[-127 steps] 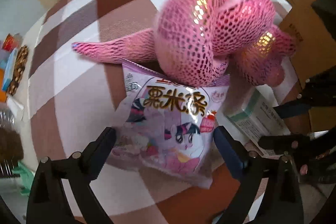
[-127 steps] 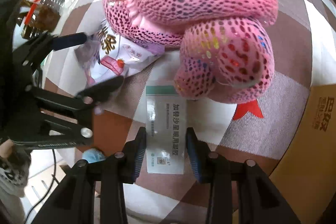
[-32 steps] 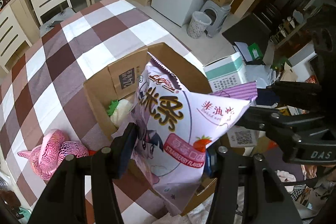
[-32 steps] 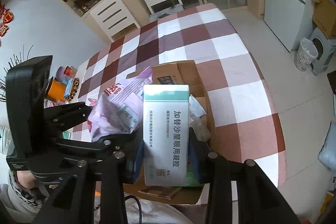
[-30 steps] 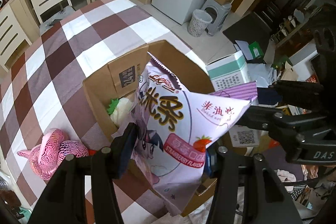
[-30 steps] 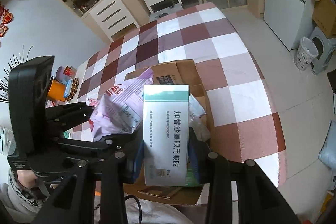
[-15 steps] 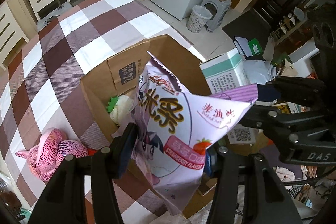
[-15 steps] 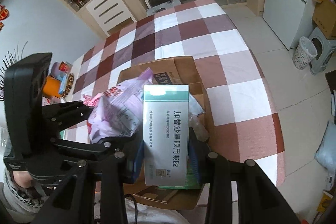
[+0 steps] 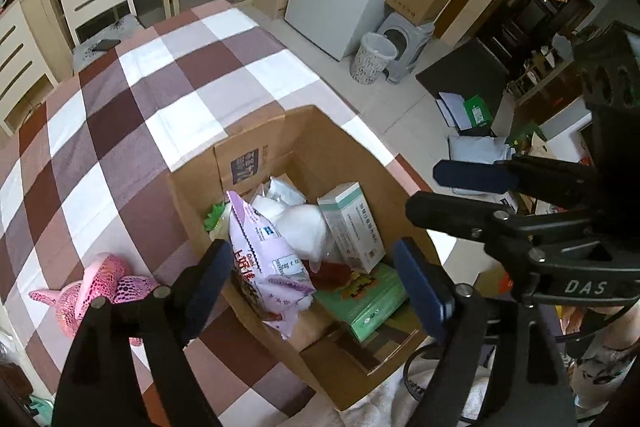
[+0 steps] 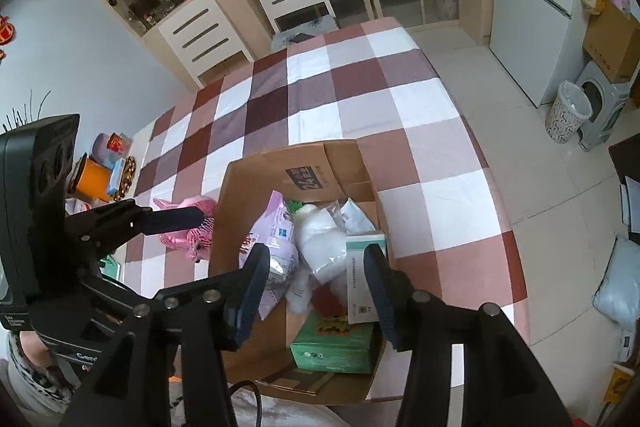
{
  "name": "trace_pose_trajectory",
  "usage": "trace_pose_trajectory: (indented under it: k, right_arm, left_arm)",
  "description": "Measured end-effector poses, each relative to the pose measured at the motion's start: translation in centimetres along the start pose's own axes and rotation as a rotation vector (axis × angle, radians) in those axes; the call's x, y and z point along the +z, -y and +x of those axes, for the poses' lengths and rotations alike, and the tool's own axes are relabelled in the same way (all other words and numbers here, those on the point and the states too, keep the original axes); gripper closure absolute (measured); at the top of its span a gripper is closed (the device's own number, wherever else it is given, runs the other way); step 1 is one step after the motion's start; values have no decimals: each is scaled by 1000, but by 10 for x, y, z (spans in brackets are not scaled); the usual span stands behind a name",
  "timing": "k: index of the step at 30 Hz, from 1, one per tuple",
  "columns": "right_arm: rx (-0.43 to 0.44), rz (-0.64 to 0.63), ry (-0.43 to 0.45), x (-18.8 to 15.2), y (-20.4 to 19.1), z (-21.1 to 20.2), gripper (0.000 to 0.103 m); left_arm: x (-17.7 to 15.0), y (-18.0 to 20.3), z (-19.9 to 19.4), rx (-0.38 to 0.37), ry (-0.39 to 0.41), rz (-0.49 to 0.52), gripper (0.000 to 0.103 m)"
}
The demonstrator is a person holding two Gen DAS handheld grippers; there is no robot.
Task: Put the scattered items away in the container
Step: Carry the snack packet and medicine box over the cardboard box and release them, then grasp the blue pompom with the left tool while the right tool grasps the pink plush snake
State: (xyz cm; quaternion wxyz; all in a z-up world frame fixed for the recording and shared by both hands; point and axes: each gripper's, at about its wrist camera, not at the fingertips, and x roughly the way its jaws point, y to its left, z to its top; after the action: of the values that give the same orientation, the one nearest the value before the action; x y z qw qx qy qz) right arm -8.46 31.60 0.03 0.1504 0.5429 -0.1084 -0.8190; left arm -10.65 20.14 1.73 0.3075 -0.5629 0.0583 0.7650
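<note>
The left gripper (image 9: 312,283) hangs over the cardboard box (image 9: 320,131) with its jaws opening and nothing pinched; the purple snack bag (image 9: 268,263) lies loose below it against the box's near wall. The right gripper (image 10: 316,287), just beside it, is also opening and empty, and the white-and-teal medicine carton (image 10: 362,267) rests underneath on a green box (image 10: 336,343) and white plastic packets (image 10: 322,239). Judging by this, both carried items are delivered. Out past the left gripper's left finger, the pink mesh toy (image 9: 96,287) sits on the checked bench (image 9: 132,115) outside the box, seemingly the main item left.
</note>
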Motion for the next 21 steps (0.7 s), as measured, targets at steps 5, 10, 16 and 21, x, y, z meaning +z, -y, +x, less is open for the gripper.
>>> trace_pose_trajectory:
  k: [5,10,16,21]
  right_arm:
    - [2,-18,-2,0,-9,-1,53]
    - [12,-57,-18,-1,-25,3,53]
    - [38,-127,-52,-3,-54,12,53]
    - [74,-206,-98,-6,-87,27,53]
  left_arm:
    - [-7,-5,-13,25,20,-2,19]
    - [-26,-31,-28,60,35,-79,19]
    - [-79,-89,-53,138,61,-265,18]
    - [-144,-147,-63,227,42,-462,18]
